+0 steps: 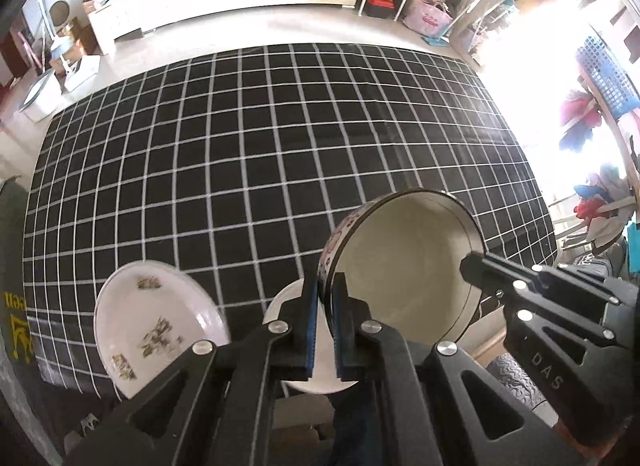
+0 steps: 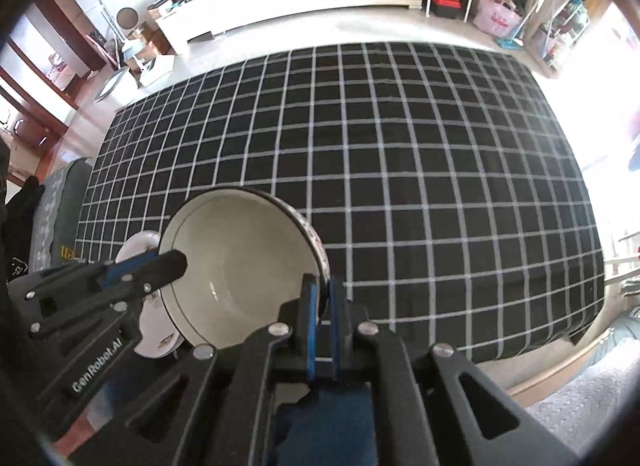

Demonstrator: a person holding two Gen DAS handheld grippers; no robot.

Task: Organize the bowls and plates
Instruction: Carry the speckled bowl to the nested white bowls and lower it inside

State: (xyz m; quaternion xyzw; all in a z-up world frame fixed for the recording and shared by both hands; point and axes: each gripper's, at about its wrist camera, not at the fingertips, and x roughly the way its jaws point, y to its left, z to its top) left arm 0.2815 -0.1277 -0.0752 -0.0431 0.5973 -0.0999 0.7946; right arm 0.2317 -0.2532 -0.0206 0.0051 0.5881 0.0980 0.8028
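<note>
Both grippers clamp one cream enamel bowl with a dark rim on opposite rim points: left gripper on its left wall, right gripper on its right. The bowl hangs tilted above the near edge of the black white-gridded table; a flower-printed white plate lies left, the cloth beyond is open.

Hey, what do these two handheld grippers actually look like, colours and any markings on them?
Both the left gripper and right gripper are matte black, with angular linkage arms, triangular cutouts and silver rivets. Their fingers carry blue pads on the inner faces. White lettering reads "DAS" on one, "GenRobot.AI" on the other. No cables or sleeves are visible.
</note>
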